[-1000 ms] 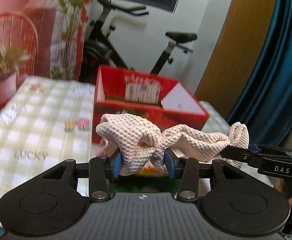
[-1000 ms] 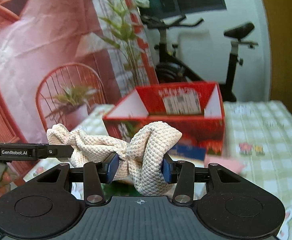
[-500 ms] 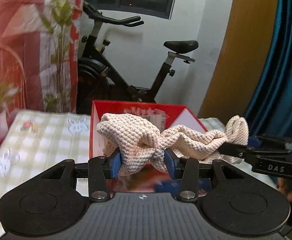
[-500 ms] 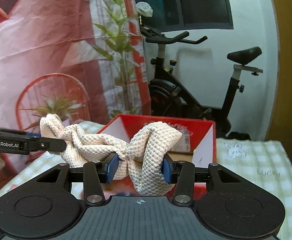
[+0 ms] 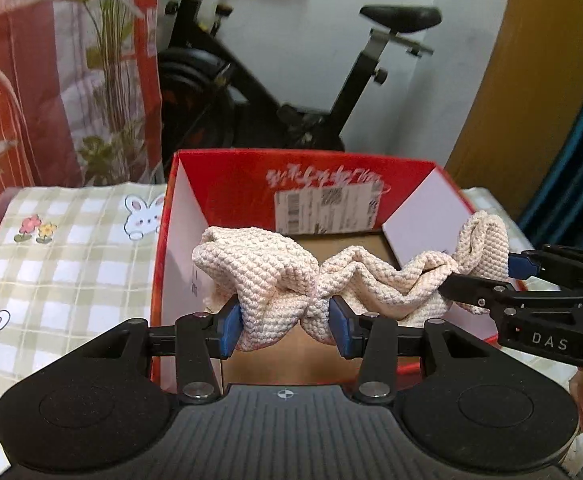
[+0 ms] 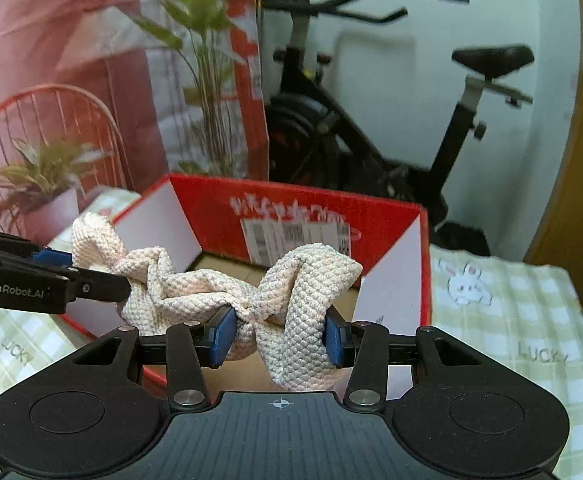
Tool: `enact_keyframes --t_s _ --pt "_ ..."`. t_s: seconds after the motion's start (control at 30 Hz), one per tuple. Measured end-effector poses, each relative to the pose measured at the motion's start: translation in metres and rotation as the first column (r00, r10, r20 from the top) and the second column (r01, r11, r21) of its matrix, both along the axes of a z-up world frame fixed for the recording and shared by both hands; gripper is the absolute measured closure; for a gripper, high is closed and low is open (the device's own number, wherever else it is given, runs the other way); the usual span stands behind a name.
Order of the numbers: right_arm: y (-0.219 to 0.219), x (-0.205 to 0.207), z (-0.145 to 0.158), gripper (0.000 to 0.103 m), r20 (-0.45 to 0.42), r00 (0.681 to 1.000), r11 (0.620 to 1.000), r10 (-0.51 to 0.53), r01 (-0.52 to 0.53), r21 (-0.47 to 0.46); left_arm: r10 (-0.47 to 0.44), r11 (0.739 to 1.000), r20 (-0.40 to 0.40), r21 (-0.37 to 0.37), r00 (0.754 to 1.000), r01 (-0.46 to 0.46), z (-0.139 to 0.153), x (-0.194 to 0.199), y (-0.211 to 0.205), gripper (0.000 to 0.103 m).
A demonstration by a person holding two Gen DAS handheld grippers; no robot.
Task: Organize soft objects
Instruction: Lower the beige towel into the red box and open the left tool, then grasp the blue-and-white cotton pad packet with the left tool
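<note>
Two handheld grippers are sharing one cream waffle-knit cloth (image 5: 275, 276) above one open red cardboard box (image 5: 227, 176) that is sitting on a tabletop (image 5: 59, 248) covered in a green-and-cream check print with rabbits and flowers. The left gripper (image 5: 283, 326) is pinching one bunched end of the cloth between its two blue-padded fingers (image 5: 227, 328), while the right gripper (image 6: 279, 338) is pinching the other bunched end between its own two blue-padded fingers (image 6: 221, 336); the twisted middle of the cloth is stretching between them, hanging over the mouth of the box and not touching its brown floor. Each wrist view is catching the other gripper at its edge, clamped on the far end of the same cloth. The box is showing one white shipping label (image 5: 323, 208) on its inner far wall and two white inner side flaps. Behind the tabletop, one black exercise bike (image 6: 371, 128) is standing against a white wall, beside one tall green plant (image 6: 203, 80) and one red wire-backed chair (image 6: 47, 132) holding one potted plant (image 6: 47, 200).
</note>
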State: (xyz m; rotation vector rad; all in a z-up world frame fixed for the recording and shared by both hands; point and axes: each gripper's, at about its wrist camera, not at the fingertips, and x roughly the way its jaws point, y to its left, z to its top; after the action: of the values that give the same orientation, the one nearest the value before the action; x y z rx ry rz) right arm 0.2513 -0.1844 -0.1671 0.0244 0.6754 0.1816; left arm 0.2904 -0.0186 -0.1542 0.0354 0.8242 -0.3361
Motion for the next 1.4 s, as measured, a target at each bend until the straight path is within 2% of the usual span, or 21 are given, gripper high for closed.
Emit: enact_keyframes --t_s 0.13,0.23,0.33,0.37,0.47,0.7,0.9,1.17,1.3,1.4 --pt "0.001 0.008 -0.011 0.058 -0.031 1.000 1.000 -0.004 0.004 0.007 -0.011 0.999 -0.011 0.034 1.000 0.012 -0.008 0.005 -0.004 0.054" --pt "-0.001 0.010 -0.016 0.053 -0.044 0.999 1.000 -0.002 0.003 0.002 -0.012 0.999 -0.015 0.042 1.000 0.013 -0.010 0.006 -0.006 0.048" --pt "-0.005 0.009 -0.018 0.048 -0.044 0.999 1.000 -0.009 0.010 0.014 -0.024 0.999 -0.011 0.045 1.000 0.025 -0.009 0.004 -0.004 0.035" --pt "-0.007 0.007 -0.017 0.046 -0.042 0.999 1.000 -0.013 0.014 0.018 -0.026 0.998 -0.003 0.051 1.000 0.026 -0.009 0.004 -0.004 0.035" --pt "-0.009 0.001 -0.014 0.041 -0.027 1.000 1.000 -0.010 0.010 0.023 -0.025 0.999 0.001 0.039 1.000 0.025 -0.005 0.001 -0.001 0.035" --pt "-0.007 -0.028 0.002 0.041 0.023 1.000 0.999 0.018 -0.019 0.042 -0.045 0.999 0.018 -0.008 0.999 0.045 0.010 -0.024 0.001 0.035" --pt "-0.001 -0.060 0.010 0.040 0.053 0.997 0.998 0.058 -0.058 0.011 -0.069 0.996 0.009 -0.051 0.998 0.070 0.014 -0.051 0.003 0.037" --pt "0.010 -0.104 -0.005 0.040 0.030 0.997 0.997 0.072 -0.073 0.013 -0.105 0.992 -0.010 -0.073 0.994 0.104 0.003 -0.079 -0.001 0.039" --pt "0.017 -0.134 -0.018 0.040 0.046 0.997 0.996 0.068 -0.070 0.049 -0.098 0.989 -0.054 -0.115 0.994 0.091 -0.013 -0.086 0.000 0.042" --pt "0.026 -0.154 -0.034 0.040 0.025 0.997 0.996 0.075 -0.076 0.044 -0.095 0.987 -0.094 -0.136 0.991 0.081 -0.026 -0.091 0.001 0.045"
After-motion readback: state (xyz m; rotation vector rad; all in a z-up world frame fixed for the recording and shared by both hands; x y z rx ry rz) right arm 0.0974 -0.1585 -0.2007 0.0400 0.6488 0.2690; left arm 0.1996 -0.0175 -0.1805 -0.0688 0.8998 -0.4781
